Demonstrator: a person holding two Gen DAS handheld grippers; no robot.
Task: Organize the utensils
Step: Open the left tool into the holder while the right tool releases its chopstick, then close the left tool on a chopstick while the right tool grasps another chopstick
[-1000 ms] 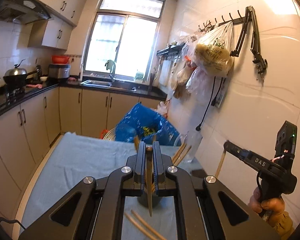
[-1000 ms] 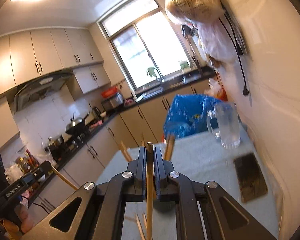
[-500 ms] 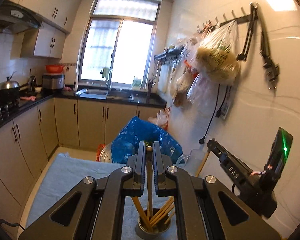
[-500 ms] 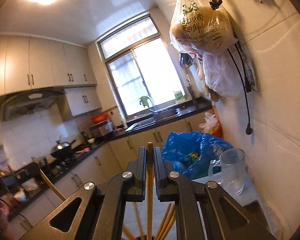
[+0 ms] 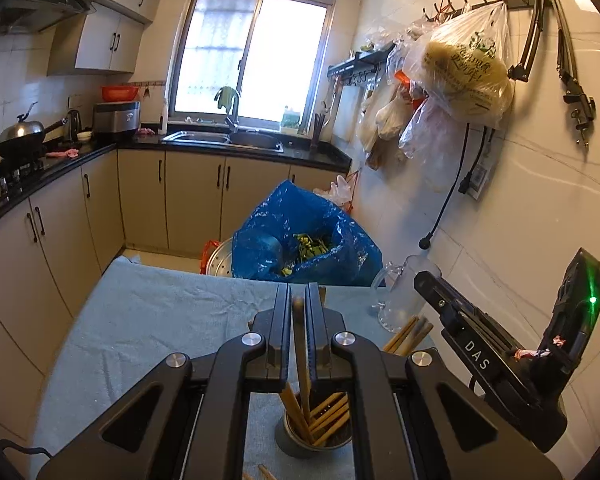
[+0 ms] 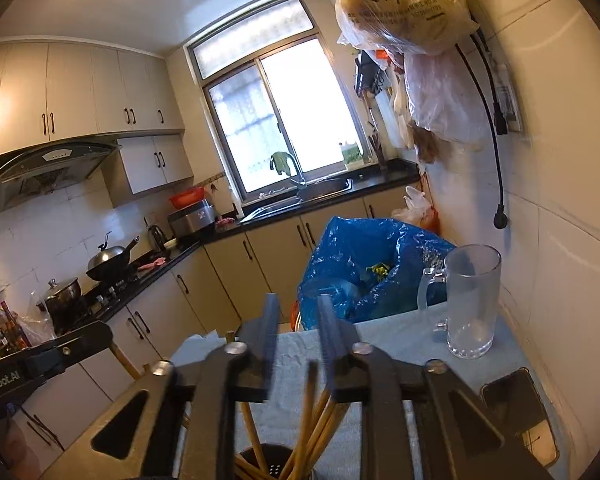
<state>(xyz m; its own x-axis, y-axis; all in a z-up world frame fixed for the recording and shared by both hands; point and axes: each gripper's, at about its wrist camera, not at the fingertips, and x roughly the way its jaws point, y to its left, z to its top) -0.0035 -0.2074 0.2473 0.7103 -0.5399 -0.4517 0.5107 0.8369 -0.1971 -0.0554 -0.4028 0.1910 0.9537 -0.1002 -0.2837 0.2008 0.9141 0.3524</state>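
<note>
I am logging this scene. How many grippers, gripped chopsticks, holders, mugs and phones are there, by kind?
Grippers: 2 (left gripper, right gripper)
Gripped chopstick: 1
Holder: 1
Mug: 1
Phone: 1
Total: 6

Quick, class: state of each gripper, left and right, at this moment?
Left gripper: shut on a wooden chopstick above the round metal holder.
Right gripper: open, holding nothing.

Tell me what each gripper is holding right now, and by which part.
The left gripper pinches one chopstick near its top end, lower end in the metal holder. The right gripper is open, holding nothing.
</note>
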